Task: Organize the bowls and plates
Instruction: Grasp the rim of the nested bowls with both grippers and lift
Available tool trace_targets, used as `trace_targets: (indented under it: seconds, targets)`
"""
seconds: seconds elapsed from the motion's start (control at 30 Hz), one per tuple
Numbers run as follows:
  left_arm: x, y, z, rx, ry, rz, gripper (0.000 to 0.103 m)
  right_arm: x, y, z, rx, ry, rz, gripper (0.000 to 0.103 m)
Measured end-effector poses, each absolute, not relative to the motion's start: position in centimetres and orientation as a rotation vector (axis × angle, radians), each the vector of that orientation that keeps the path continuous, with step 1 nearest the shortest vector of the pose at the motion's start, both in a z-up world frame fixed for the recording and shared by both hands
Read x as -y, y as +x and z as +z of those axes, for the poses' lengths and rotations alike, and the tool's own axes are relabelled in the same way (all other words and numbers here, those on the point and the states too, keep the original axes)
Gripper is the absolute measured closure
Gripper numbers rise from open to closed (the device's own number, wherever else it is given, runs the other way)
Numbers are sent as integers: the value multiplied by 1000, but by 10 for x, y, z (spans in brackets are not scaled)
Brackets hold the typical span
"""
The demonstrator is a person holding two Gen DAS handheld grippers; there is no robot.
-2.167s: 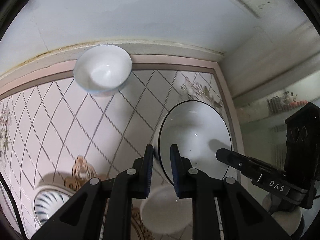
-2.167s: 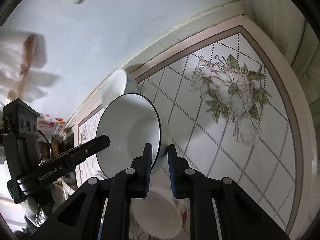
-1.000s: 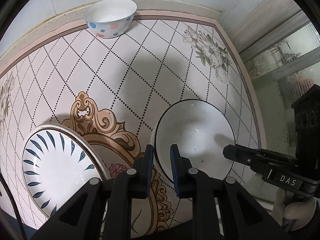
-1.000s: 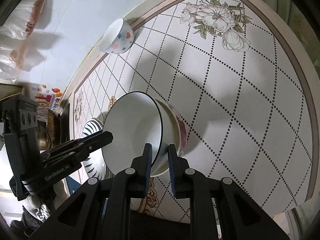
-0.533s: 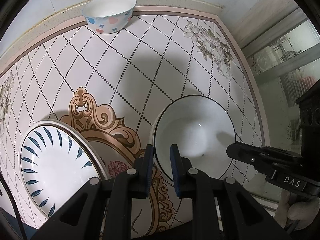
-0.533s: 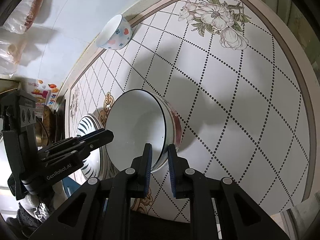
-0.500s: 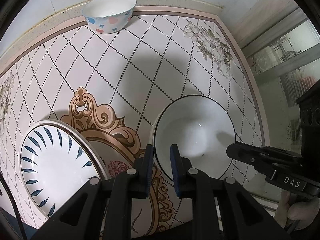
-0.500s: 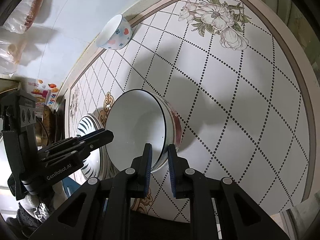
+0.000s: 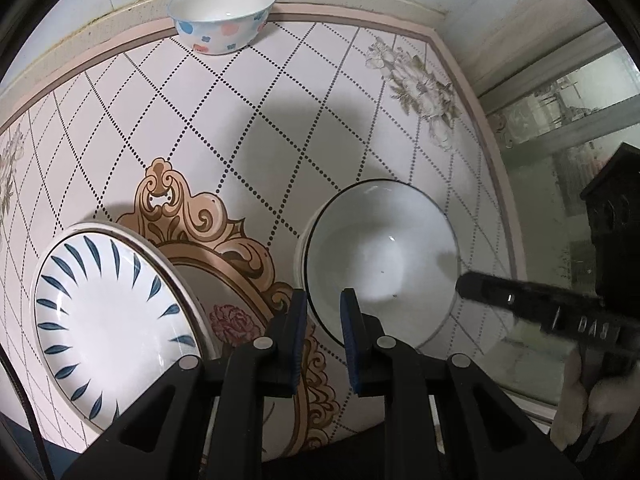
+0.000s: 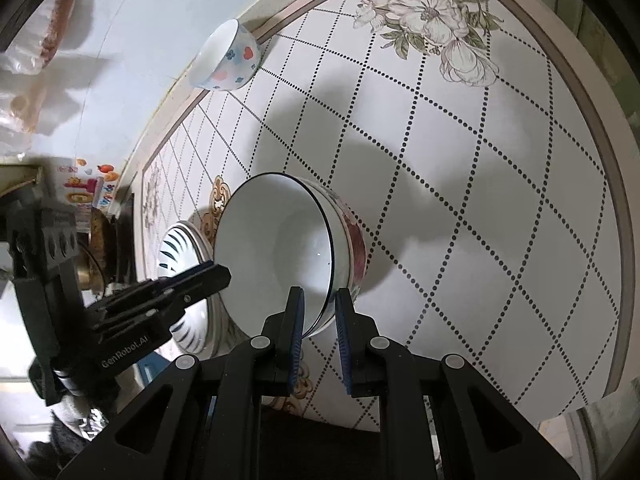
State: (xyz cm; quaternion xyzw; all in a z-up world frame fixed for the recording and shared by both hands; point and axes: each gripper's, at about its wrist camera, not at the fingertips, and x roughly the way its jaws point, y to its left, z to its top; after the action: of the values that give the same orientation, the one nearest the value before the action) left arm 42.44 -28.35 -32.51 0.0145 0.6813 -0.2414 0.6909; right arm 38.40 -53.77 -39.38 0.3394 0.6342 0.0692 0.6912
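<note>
Lowered from mid-air over the past two seconds, a large white ceramic bowl with a thin dark rim [image 9: 380,256] and a flower-painted outer wall now sits low over the tiled tabletop [image 9: 248,120], near its right-hand edge; whether its base rests fully on the surface cannot be told. Both tools grip it: the left gripper [image 9: 323,322] is clamped on the near rim, and the right gripper [image 10: 319,326] pinches the opposite rim, its blue pads [image 10: 298,320] on either side of the wall. A white plate with blue leaf strokes [image 9: 108,320] lies just left of it, while a small white bowl with pink and blue spots [image 9: 222,14] stands well apart against the back wall. With the carry apparently finished, release looks like the likely next step.
</note>
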Motion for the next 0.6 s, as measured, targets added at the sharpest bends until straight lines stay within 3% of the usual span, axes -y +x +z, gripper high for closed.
trace_targets:
  seconds: [0.07, 0.23, 0.6]
  targets:
    - [281, 427, -313, -1515, 0, -551, 87, 545, 388, -384, -1405, 772, 156, 84]
    - [273, 468, -292, -1497, -136, -535, 80, 556, 419, -353, -1338, 766, 164, 57]
    - [241, 635, -316, -1449, -304, -302, 80, 543, 587, -344, -1223, 709, 198, 56]
